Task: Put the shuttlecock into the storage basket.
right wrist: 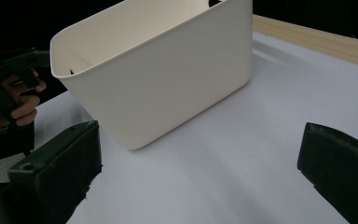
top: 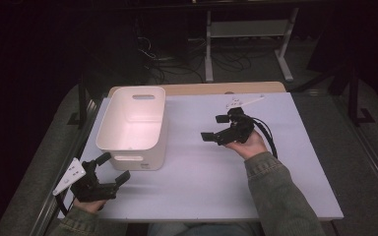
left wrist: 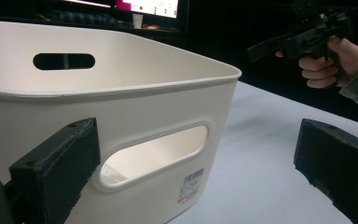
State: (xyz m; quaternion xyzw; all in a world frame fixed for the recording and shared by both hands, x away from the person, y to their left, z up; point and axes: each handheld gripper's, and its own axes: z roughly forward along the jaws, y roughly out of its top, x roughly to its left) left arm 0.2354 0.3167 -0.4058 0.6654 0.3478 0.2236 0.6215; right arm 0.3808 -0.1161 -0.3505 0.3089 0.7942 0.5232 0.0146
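The white bin [top: 133, 125] is faced by both wide-open grippers; the left gripper [top: 109, 169] is held nearer, just beside its handle slot [left wrist: 154, 156]; the right gripper [top: 215, 128] is kept well apart.

This looks like a lab or recording workspace, kept dark apart from the lit work area. A white tabletop [top: 202, 172] on a wooden base is the only bright surface. Beyond it, at twelve o'clock, loose cables [top: 177, 61] lie tangled on the floor beside the white metal legs of a stand [top: 248, 44]. In the left gripper view, lit monitor screens [left wrist: 144, 7] glow in the dark background above the white bin [left wrist: 121, 107].
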